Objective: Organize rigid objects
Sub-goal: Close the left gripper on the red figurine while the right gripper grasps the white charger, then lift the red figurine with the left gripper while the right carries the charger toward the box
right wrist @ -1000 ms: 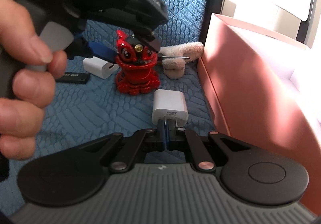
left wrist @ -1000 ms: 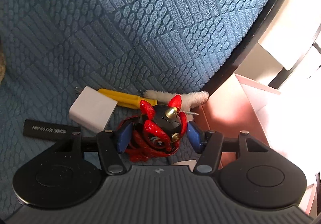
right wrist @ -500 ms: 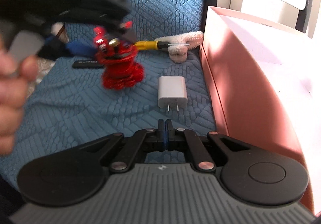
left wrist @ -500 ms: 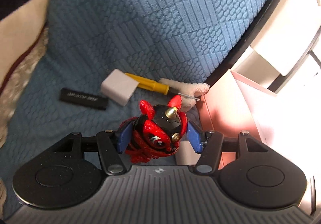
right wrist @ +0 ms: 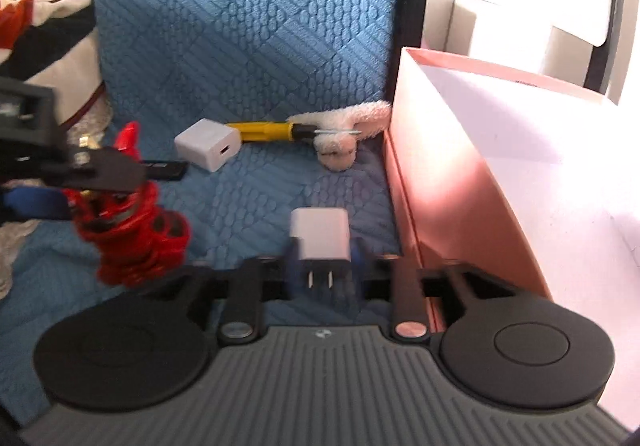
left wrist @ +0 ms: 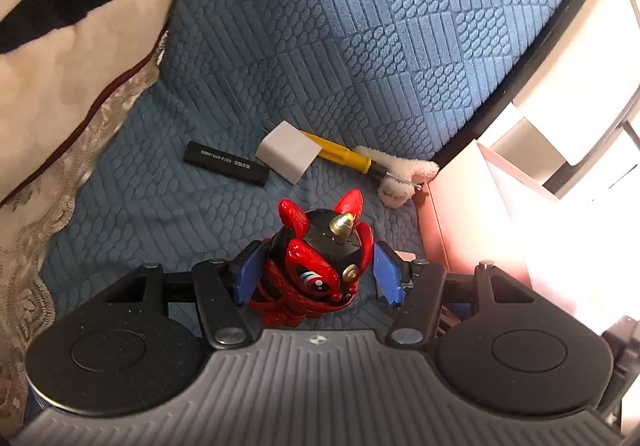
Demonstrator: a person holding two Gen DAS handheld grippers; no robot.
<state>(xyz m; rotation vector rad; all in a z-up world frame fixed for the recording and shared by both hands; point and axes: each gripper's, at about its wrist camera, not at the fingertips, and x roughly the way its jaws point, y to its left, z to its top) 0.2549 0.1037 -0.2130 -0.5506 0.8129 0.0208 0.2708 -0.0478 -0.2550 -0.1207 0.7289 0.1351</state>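
Sorting appears barely begun: no object can be seen inside the pink box (right wrist: 472, 182), though glare hides part of its interior. Nearest, the left gripper (left wrist: 316, 270) clamps the one red figurine (left wrist: 316, 266) left of the box, while the right gripper (right wrist: 320, 258), its jaws opening, straddles one white charger (right wrist: 320, 234) lying just left of the box wall. Farther off lie a second white charger (right wrist: 208, 144), one black stick (left wrist: 226, 163), one yellow screwdriver (right wrist: 260, 131) and one white fluffy piece (right wrist: 344, 126) against the box corner.
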